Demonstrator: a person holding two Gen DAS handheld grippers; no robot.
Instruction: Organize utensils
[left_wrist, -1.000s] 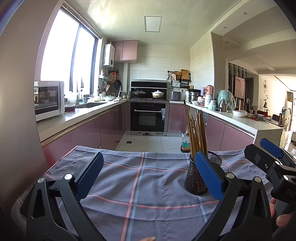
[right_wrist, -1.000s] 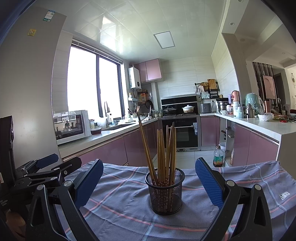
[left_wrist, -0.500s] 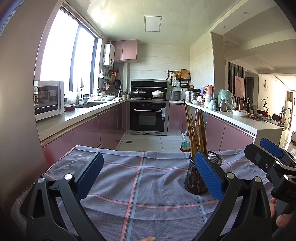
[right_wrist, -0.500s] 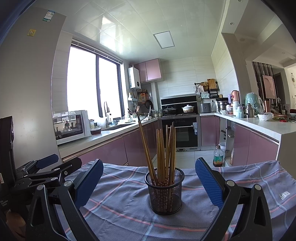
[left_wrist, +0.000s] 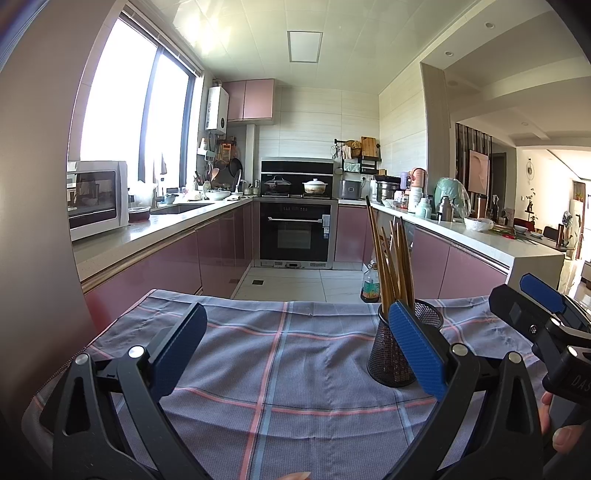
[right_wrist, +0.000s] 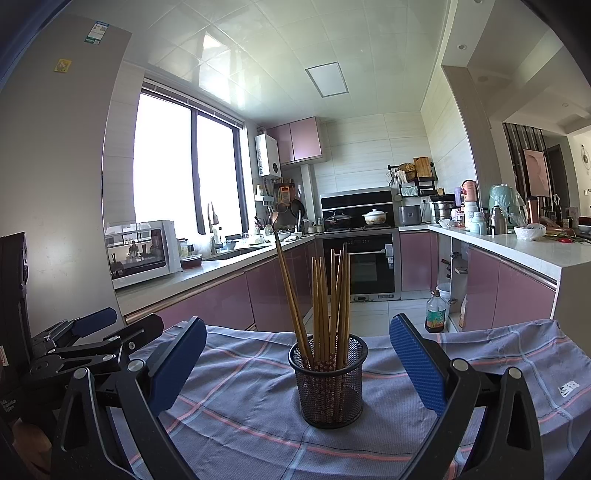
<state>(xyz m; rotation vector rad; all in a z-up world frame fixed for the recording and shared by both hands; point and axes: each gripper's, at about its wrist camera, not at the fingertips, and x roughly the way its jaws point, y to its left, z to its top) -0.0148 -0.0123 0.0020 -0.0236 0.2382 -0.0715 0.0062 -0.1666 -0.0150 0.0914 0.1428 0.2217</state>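
Observation:
A black mesh holder (right_wrist: 328, 380) stands upright on a grey-blue checked cloth (right_wrist: 243, 398), with several brown chopsticks (right_wrist: 325, 302) upright in it. My right gripper (right_wrist: 297, 354) is open and empty, its blue pads either side of the holder and nearer the camera. In the left wrist view the holder (left_wrist: 391, 354) sits right of centre, partly behind the right pad. My left gripper (left_wrist: 295, 343) is open and empty over bare cloth (left_wrist: 280, 354). Each view shows the other gripper at its edge: the right gripper (left_wrist: 546, 317) and the left gripper (right_wrist: 85, 339).
The clothed table ends at a far edge, with kitchen floor beyond. Pink cabinets and worktops run along both sides, with a microwave (left_wrist: 94, 199) on the left, an oven (left_wrist: 297, 232) at the back and a bottle (right_wrist: 434, 312) on the floor. A person's fingers (left_wrist: 561, 435) hold the right gripper.

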